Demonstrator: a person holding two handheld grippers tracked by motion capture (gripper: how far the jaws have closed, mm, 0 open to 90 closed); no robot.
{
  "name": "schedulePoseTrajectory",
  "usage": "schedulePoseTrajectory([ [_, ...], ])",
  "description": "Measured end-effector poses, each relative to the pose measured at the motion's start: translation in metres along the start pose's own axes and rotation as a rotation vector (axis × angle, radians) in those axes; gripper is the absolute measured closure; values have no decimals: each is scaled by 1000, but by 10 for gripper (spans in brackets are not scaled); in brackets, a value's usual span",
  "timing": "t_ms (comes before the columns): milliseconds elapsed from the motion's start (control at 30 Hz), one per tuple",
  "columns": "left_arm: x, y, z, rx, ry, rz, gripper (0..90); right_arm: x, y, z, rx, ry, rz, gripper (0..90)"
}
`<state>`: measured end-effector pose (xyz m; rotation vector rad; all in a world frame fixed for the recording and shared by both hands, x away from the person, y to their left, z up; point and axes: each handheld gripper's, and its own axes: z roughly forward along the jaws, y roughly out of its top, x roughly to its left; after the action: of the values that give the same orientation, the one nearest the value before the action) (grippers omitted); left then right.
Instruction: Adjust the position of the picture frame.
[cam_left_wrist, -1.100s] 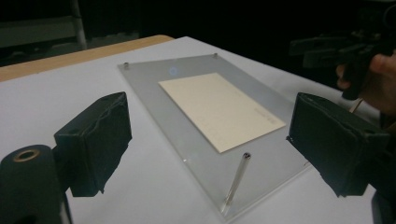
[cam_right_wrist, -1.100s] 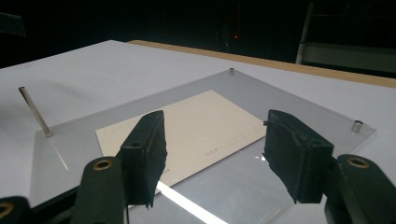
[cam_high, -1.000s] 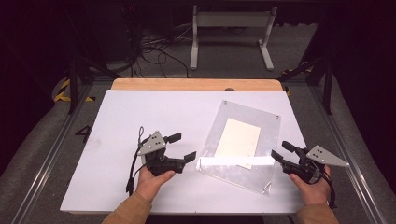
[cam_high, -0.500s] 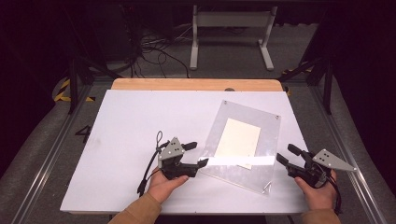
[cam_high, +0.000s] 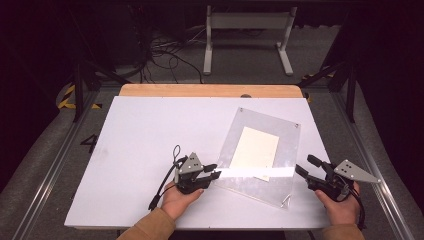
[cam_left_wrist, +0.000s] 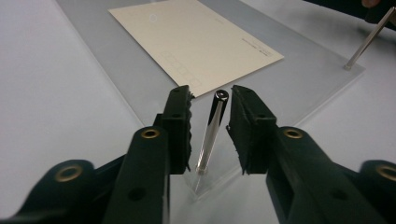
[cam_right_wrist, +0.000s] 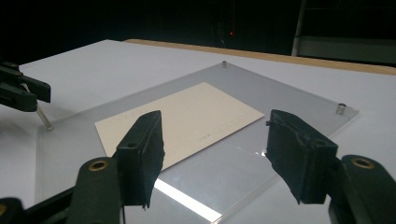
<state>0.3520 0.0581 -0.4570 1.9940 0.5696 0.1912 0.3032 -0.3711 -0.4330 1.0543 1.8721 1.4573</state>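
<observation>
Closing around a thin metal pin (cam_left_wrist: 212, 133), the left gripper (cam_high: 212, 171) sits at the near left corner of the clear plastic sheet (cam_high: 287, 145), towards the desk's (cam_high: 145, 130) near edge. Its jaws have just been narrowing, and in the left gripper view the pin stands between them with a sliver of gap on each side, so the pads do not yet press on it. That pin looks like polished steel: round, smooth, stiff and light, tilted a little, and rooted at the sheet's corner. It will likely be slippery, so a hold low on the shaft, squarely across the ribbed pads, seems safest.

Next comes the sheet itself, a flat rectangular panel, glossy and see-through, lying askew on the matte white desk. It should be rigid but easy to scratch, and probably awkward to lift by its thin edges. A cream paper card (cam_high: 255, 149) with faint print lies flat at its middle; whether on top or beneath, I cannot tell. Short metal studs mark the far corners, one of them (cam_right_wrist: 341, 108) clear in the right gripper view.

At the sheet's near right side, the right gripper (cam_high: 303, 167) hovers with its jaws spread wide, nothing between them.
</observation>
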Motion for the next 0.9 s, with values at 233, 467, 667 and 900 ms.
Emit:
schedulePoseTrajectory([
  [233,0,1,-1,20,1,23,834,0,0,1,5,3,0,365],
  [467,1,6,-3,48,8,45,844,0,-1,1,5,6,0,365],
  [667,13,7,-13,51,37,14,844,1,-1,0,7,10,1,365],
  [900,38,12,-35,8,93,-36,844,4,-2,-6,10,8,-3,367],
])
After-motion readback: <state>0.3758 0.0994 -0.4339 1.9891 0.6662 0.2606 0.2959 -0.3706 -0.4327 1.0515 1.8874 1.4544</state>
